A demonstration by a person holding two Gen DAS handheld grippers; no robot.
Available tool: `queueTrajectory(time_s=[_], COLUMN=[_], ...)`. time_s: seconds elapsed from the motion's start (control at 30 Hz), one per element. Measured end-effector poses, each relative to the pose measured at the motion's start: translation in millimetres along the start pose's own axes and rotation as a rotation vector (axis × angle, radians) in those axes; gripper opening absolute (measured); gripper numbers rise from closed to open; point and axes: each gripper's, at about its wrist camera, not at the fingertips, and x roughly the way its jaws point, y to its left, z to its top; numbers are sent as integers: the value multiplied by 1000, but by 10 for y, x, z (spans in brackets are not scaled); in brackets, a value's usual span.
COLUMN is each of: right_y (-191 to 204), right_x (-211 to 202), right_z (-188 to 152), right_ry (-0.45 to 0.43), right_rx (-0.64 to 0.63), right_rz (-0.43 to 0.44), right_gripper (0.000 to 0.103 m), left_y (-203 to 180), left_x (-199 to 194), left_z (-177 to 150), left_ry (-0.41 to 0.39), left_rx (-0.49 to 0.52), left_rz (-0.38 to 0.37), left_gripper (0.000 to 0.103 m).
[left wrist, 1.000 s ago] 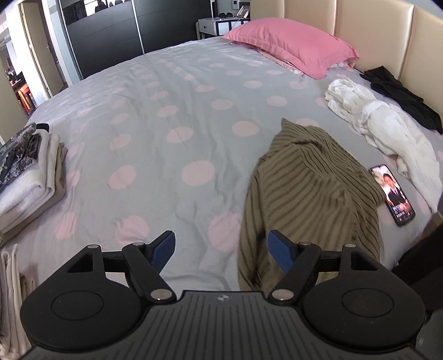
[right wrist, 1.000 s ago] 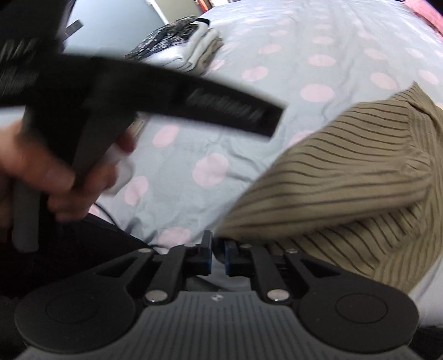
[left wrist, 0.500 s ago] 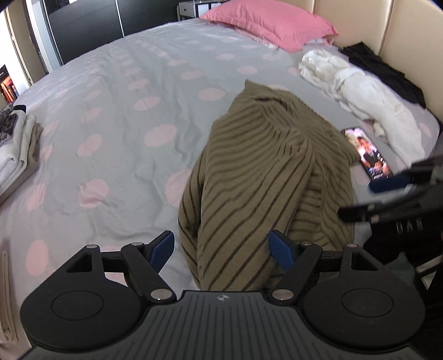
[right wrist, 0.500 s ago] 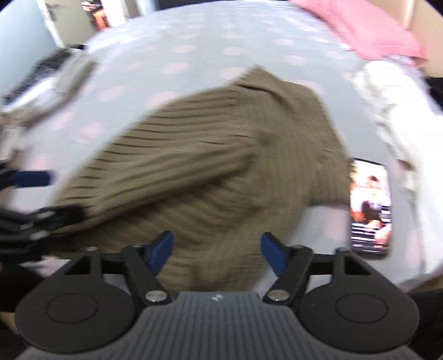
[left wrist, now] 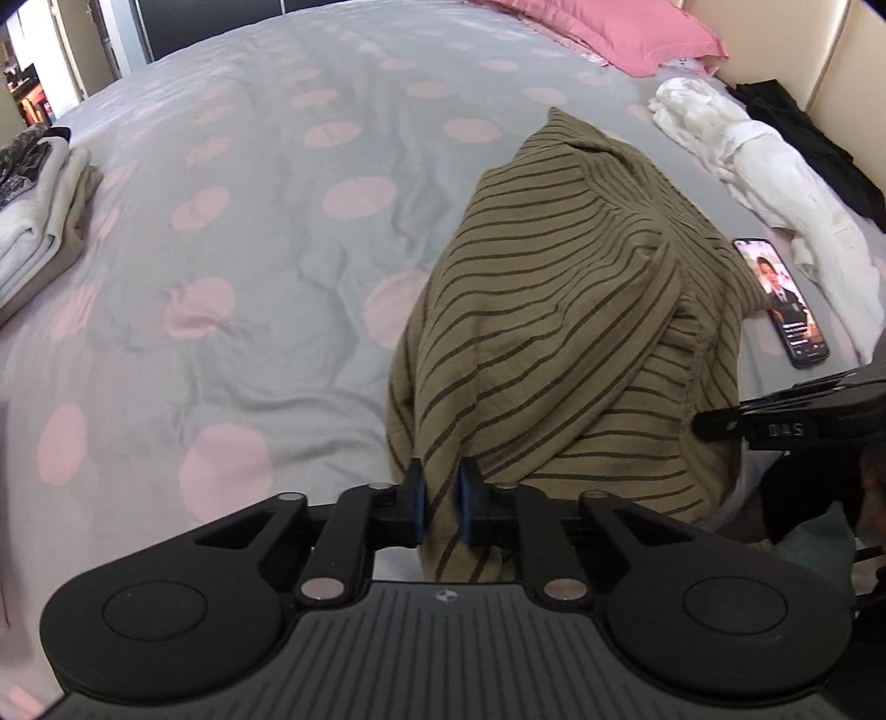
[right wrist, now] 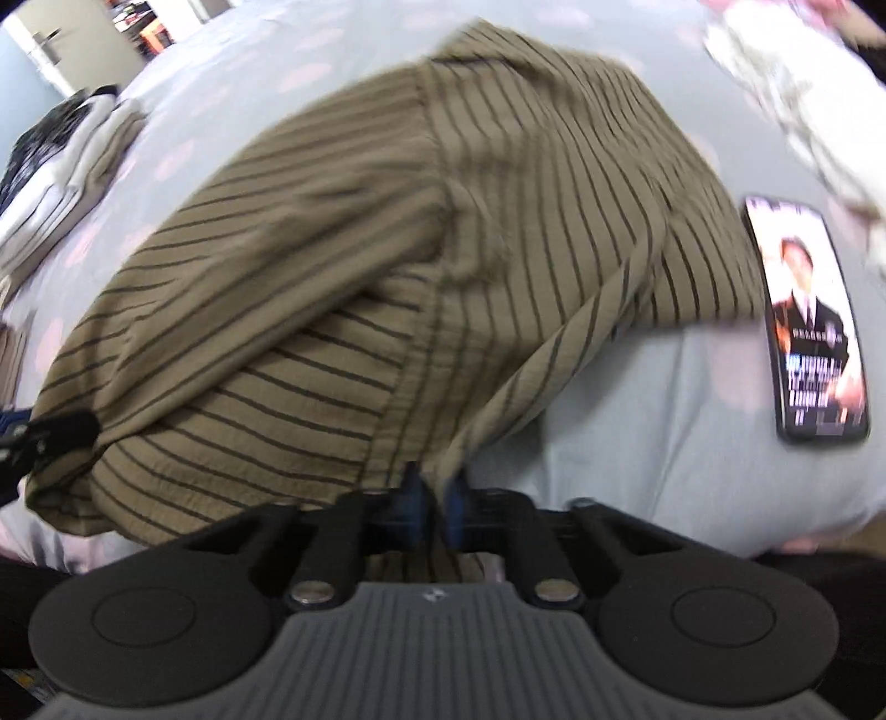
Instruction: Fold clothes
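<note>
The left gripper (left wrist: 440, 498) sits nearest, at the near edge of the bed; its jaws are drawn close and pinch a fold of the striped olive garment (left wrist: 565, 332) at the hem. The right gripper (right wrist: 434, 498) is positioned further along the same near edge, jaws likewise pressed onto a narrow fold of the garment's hem; this view is motion-blurred, so fine detail of the grip is uncertain. In the left wrist view, part of the right-hand device shows as a dark bar at the right margin.

The garment lies bunched in a crumpled mound on the grey bedspread with pink dots (left wrist: 266, 221), extending from the near edge toward the middle of the bed. One loose section drapes toward the right.

Just beside the garment, on the right, a smartphone (left wrist: 781, 302) rests face up with its screen lit. Beyond it, a white crumpled garment (left wrist: 753, 160) lies near the headboard side, with a black garment (left wrist: 808, 138) next to it. At far left, a stack of folded clothes (left wrist: 33, 199) sits on the bed. A pink pillow (left wrist: 603, 27) lies furthest away.
</note>
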Motion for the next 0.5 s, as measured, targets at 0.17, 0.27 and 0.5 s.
queueTrajectory(time_s=[0.17,0.27,0.5], right_y=[308,519,841], right_x=[-289,-486,-910], right_z=[164,322,659], right_ry=[-81,-129,-192], right_rx=[-99,-158,-257], right_rz=[77,157,355], right_gripper=[2,2,2], left_y=[148,310,845], left_x=[-91,-199,-505], left_z=[86,186,467], left_ry=[-30,-63,-147], left_rx=[-27,-35,-83], left_rz=[59,114,326], left_gripper=[3,1,0])
